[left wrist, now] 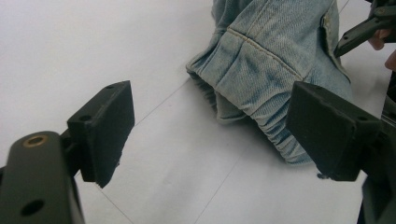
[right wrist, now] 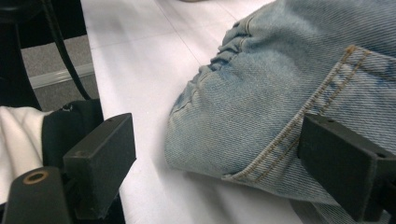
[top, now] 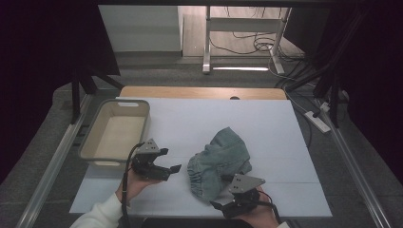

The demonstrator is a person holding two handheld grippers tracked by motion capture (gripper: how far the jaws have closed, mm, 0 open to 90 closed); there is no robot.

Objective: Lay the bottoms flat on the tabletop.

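A crumpled light-blue denim garment (top: 221,159) lies on the white table cover (top: 190,118), right of centre. My left gripper (top: 171,160) hovers just left of it, jaws open and empty, pointing at the gathered waistband (left wrist: 271,51). My right gripper (top: 218,191) is at the garment's near edge, jaws open. In the right gripper view the stitched denim hem (right wrist: 261,93) lies between the jaws (right wrist: 219,163); the right jaw is against the cloth and the left jaw stands apart from it. In the left gripper view the open jaws (left wrist: 210,126) frame bare table.
A beige plastic bin (top: 95,130) stands at the table's left side, close behind my left hand. A wooden table edge (top: 199,92) runs along the back. A white sleeve (right wrist: 18,135) shows at the left of the right gripper view.
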